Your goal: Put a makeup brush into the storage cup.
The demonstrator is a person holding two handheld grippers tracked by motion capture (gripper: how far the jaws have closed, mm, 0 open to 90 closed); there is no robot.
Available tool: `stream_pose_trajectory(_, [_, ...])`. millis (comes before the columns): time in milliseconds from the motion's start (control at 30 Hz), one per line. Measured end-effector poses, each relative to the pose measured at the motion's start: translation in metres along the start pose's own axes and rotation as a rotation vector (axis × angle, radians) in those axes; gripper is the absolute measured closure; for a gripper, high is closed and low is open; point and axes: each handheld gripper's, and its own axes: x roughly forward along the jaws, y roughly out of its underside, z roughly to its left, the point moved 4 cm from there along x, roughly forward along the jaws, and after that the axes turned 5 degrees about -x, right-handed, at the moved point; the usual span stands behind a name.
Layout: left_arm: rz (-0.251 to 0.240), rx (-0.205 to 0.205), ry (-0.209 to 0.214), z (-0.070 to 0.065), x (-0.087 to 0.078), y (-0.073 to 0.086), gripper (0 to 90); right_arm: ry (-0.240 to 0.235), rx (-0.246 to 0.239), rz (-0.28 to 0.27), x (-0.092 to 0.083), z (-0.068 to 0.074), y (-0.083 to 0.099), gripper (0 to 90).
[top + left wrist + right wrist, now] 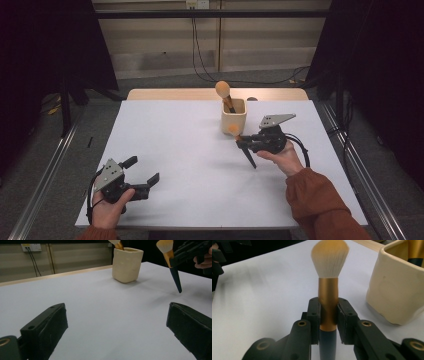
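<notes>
My right gripper (243, 142) is shut on a makeup brush (240, 142) with a gold ferrule, pale bristles and a dark pointed handle. In the right gripper view the pads clamp the gold ferrule of this brush (328, 302), bristles upward. The brush hangs tilted above the table, just in front of a cream cup (234, 115). A second brush (223, 91) stands in that cup. The left gripper view shows the cup (127, 264) and the held brush (170, 260) farther off. My left gripper (142, 171) rests open near the table's front left, nothing between its fingers.
The white table (175, 150) has a wooden strip along its far edge. Metal rails run along the floor on both sides. Cables hang down the back wall. Dark curtains stand at left and right.
</notes>
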Motion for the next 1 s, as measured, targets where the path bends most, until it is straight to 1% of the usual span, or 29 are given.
stream_pose_trajectory(67, [0.0,-0.003,-0.001,0.0,0.0,0.0,3.3,0.009,0.0,-0.013,-0.001,0.0,0.0,74.6])
stream_pose_trajectory(233, [0.001,-0.001,0.001,0.0,0.0,0.0,3.3,0.01,0.009,-0.063,-0.004,0.0,-0.005,74.6])
stream_pose_trajectory(300, [0.0,0.001,0.0,0.0,0.0,0.0,3.3,0.018,0.004,-0.076,-0.005,0.0,-0.007,74.7])
stream_pose_trajectory(467, [0.0,-0.003,-0.001,0.0,0.0,0.0,3.3,0.022,0.008,-0.126,-0.008,0.001,-0.012,74.6])
stream_pose_trajectory(633, [-0.001,-0.004,-0.003,0.0,0.0,0.0,3.3,0.03,0.005,-0.165,-0.01,0.0,-0.018,74.6])
stream_pose_trajectory(700, [0.0,-0.004,-0.003,0.0,0.0,0.0,3.3,0.036,0.012,-0.18,-0.012,0.0,-0.021,74.6])
stream_pose_trajectory(767, [0.002,-0.001,-0.003,0.001,0.0,0.0,3.3,0.051,0.018,-0.193,-0.014,-0.002,-0.023,74.6])
stream_pose_trajectory(1000, [-0.002,-0.003,-0.009,0.001,0.0,0.0,3.3,0.068,0.031,-0.221,-0.015,-0.007,-0.03,74.6])
